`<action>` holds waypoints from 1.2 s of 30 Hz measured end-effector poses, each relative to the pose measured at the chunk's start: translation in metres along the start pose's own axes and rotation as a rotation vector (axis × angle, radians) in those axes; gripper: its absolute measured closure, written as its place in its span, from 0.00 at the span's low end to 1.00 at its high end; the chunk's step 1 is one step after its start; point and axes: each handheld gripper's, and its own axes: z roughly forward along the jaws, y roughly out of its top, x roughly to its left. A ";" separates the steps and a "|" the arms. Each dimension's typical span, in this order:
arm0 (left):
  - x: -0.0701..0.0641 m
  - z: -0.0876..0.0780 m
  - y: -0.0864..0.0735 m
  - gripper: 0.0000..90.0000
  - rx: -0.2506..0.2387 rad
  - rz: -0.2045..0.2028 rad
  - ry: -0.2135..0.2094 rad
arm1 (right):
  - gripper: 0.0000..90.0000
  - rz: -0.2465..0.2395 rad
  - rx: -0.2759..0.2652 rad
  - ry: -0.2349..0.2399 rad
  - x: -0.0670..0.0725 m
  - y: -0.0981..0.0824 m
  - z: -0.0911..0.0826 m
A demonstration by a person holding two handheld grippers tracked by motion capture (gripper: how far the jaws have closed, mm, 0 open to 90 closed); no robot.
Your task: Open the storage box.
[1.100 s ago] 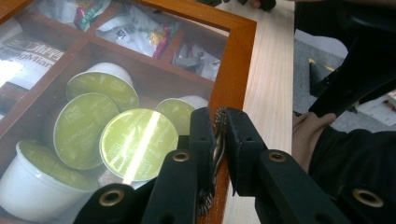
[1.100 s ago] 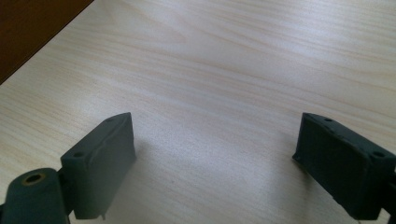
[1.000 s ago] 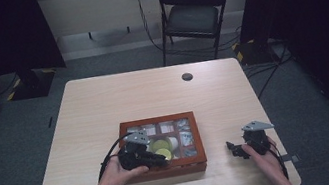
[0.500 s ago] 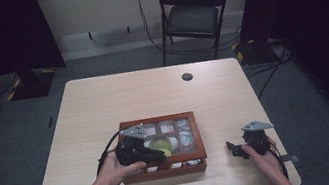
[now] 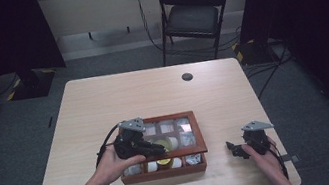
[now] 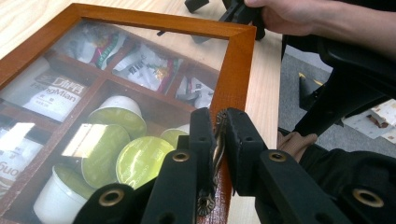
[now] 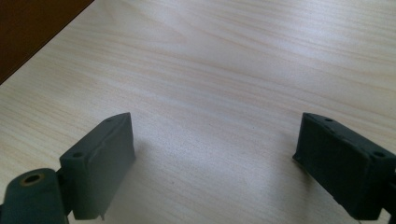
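A wooden box (image 5: 163, 170) with a glass-paned lid (image 5: 198, 132) sits near the table's front edge. Under the glass lie green-topped pods (image 6: 140, 158) and wrapped tea bags (image 6: 144, 65) in compartments. My left gripper (image 5: 158, 150) reaches over the lid from the left. Its jaws are shut on the small brass latch (image 6: 217, 140) on the lid's front frame (image 6: 236, 70). The lid's front edge stands a little above the box body. My right gripper (image 5: 233, 150) rests on the bare table to the right of the box, open with nothing between its fingers (image 7: 105, 158).
A small black disc (image 5: 187, 76) lies on the far side of the light wood table (image 5: 104, 107). A black folding chair (image 5: 192, 14) stands beyond the table. The other hand and its gripper (image 6: 236, 11) show past the box's corner.
The left gripper has moved right and up along the front of the box, and the lid's front edge has lifted with it. The right gripper has stayed still.
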 end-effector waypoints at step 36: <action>0.006 -0.027 0.034 0.90 -0.071 -0.095 0.041 | 0.12 0.000 0.001 0.000 0.000 0.000 0.000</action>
